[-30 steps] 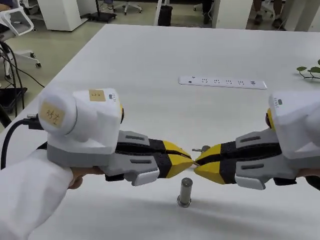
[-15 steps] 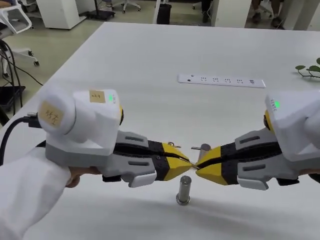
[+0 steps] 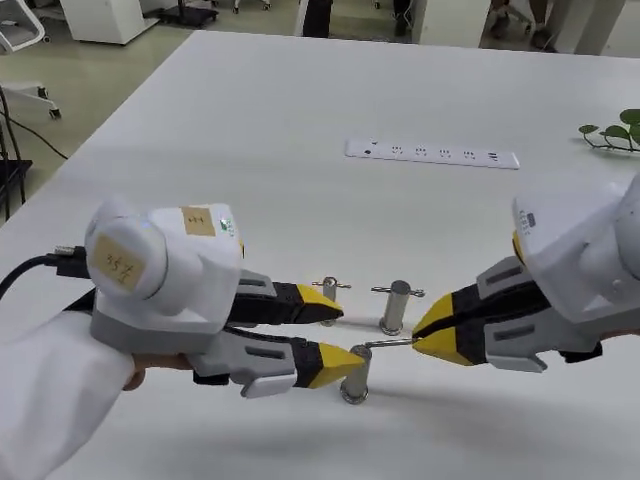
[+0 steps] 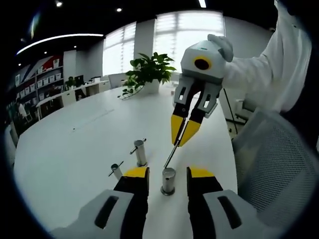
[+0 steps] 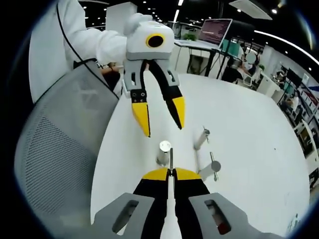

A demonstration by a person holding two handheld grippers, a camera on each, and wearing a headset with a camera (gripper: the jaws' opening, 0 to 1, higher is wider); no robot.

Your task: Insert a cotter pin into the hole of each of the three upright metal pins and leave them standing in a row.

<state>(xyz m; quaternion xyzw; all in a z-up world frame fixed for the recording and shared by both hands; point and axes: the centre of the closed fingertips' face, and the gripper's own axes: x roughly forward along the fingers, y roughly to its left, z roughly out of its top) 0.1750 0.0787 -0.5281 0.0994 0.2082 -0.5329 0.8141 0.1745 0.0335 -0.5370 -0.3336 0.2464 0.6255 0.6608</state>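
The front metal pin [image 3: 354, 379] stands upright between the jaws of my open left gripper [image 3: 351, 336], which do not seem to touch it [image 4: 168, 180]. My right gripper [image 3: 416, 341] is shut on a thin cotter pin [image 3: 388, 344], whose free end points at the pin's top [image 5: 164, 147]. In the right gripper view the cotter pin [image 5: 171, 158] runs straight out from the closed jaws. Two more metal pins [image 3: 395, 306] [image 3: 328, 291] stand behind, each with a cotter pin through it.
A white power strip [image 3: 432, 154] lies across the white table [image 3: 250, 140] further back. Green plant leaves [image 3: 612, 133] reach in at the right edge. A grey mesh chair [image 5: 55, 149] stands by the table's near side.
The left gripper, whose tips met the right's at the cotter pin, has opened and now straddles the front pin. The right gripper keeps the cotter pin and has lowered it toward the pin's top.
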